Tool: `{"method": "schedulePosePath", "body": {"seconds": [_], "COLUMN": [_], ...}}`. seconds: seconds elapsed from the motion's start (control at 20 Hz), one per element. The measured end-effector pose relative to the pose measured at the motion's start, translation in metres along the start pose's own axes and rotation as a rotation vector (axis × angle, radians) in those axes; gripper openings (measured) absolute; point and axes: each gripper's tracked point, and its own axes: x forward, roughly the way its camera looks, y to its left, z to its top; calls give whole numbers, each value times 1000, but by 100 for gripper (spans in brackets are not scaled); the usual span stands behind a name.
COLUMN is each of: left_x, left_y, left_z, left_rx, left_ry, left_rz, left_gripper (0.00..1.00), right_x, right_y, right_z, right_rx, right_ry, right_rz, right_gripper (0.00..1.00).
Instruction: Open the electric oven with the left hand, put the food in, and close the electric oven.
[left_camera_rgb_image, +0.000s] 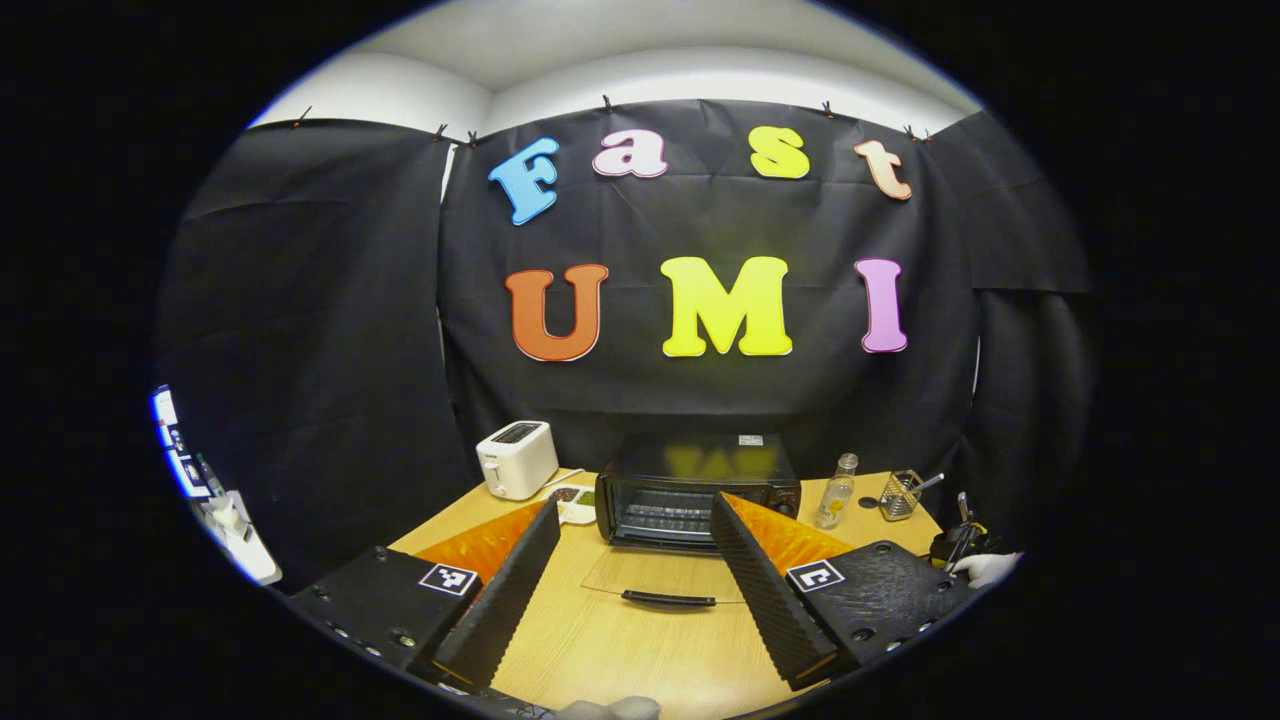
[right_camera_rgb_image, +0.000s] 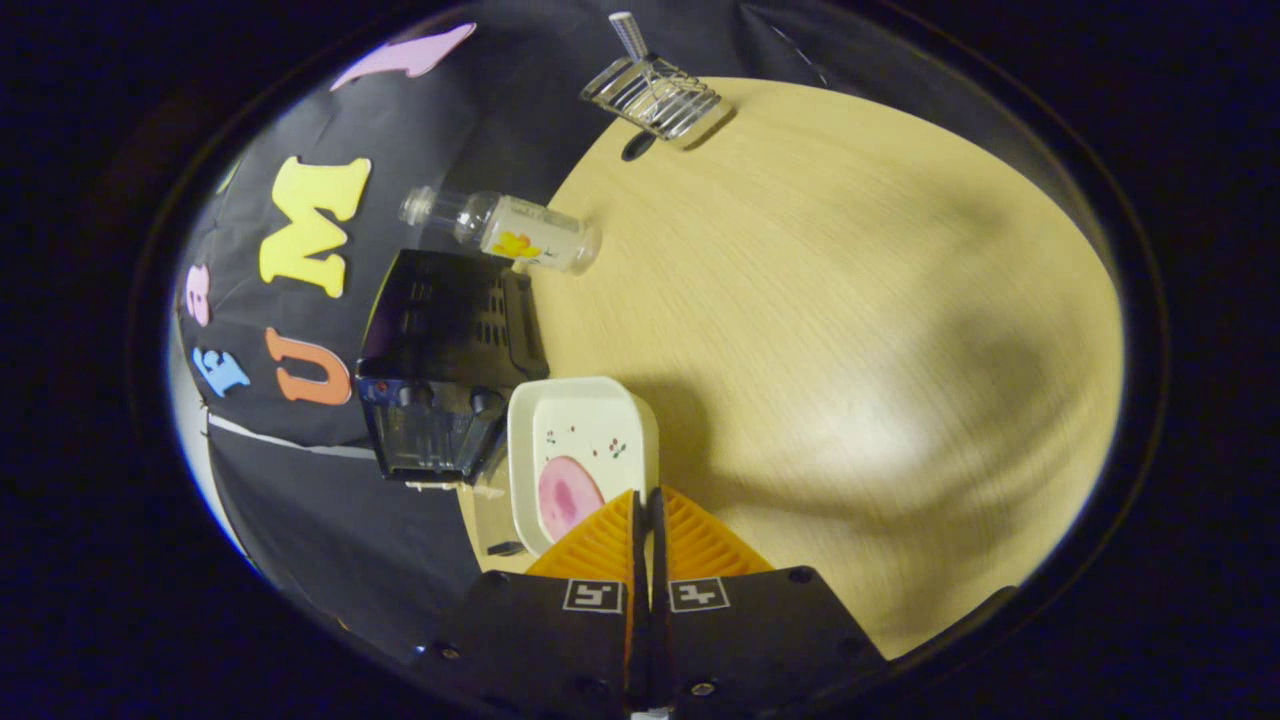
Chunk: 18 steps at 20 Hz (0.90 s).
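We see the electric oven (left_camera_rgb_image: 697, 490), a black box with a glossy top, standing at the far middle of the wooden table against the cloth wall. Its glass door (left_camera_rgb_image: 665, 583) lies folded down flat toward us, the dark handle (left_camera_rgb_image: 668, 599) at its near edge, and the rack inside is exposed. In the right gripper view the food (right_camera_rgb_image: 566, 497), a pink round slice, sits on a white square plate (right_camera_rgb_image: 590, 425) just beside the oven.

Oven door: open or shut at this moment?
Open. In the left gripper view the oven shows its rack inside, and its glass door lies flat on the table, handle toward the camera.
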Motion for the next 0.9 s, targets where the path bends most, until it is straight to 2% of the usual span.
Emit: {"method": "schedulePosePath", "body": {"seconds": [0.3,0.45,0.6,0.7,0.9], "left_x": [24,34,38,40,41], "left_y": [31,55,76,86,100], "left_z": [-8,-20,-25,-24,-22], "left_rx": [65,88,85,74,68], "left_ry": [-9,8,31,32,33], "left_rz": [-181,-241,-260,-256,-241], "left_gripper": [97,96,97,96,96], "right_x": [-8,7,38,63,106], "right_y": [60,79,101,113,142], "right_z": [-44,-81,-123,-152,-186], "right_rx": [130,210,262,286,278], "right_ry": [-179,-230,-245,-225,-159], "right_rz": [34,26,14,-8,9], "right_gripper": [4,4,4,4,4]}}
